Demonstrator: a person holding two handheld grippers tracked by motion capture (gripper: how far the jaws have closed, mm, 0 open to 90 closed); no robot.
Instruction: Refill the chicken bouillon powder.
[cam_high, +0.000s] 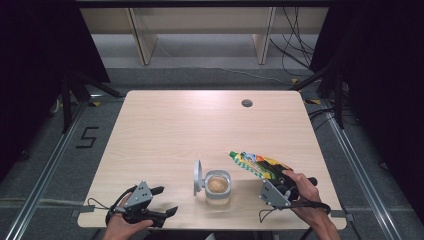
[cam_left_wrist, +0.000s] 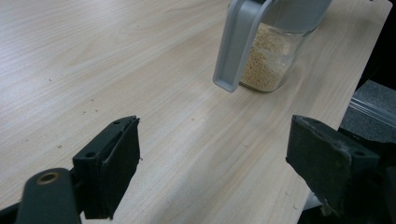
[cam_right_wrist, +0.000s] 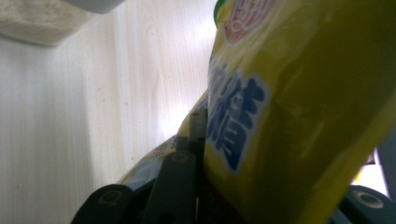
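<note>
A small glass jar (cam_high: 218, 186) of pale granules stands near the table's front edge, its grey lid (cam_high: 198, 177) flipped up on the left side. My right gripper (cam_high: 278, 178) is just right of the jar, shut on a yellow pouch (cam_high: 255, 164) with a green top that points up and left toward the jar. In the right gripper view the pouch (cam_right_wrist: 289, 107) presses against one black finger (cam_right_wrist: 187, 177); the other finger is hidden behind it. My left gripper (cam_high: 166, 200) rests at the front left, open, nothing between its pads (cam_left_wrist: 114, 168). Its view shows the jar (cam_left_wrist: 268, 65) ahead.
The light wooden table (cam_high: 200, 125) has a round cable hole (cam_high: 246, 103) at the back right. Its front edge runs close under both hands. Shelving legs and cables lie on the floor beyond the table.
</note>
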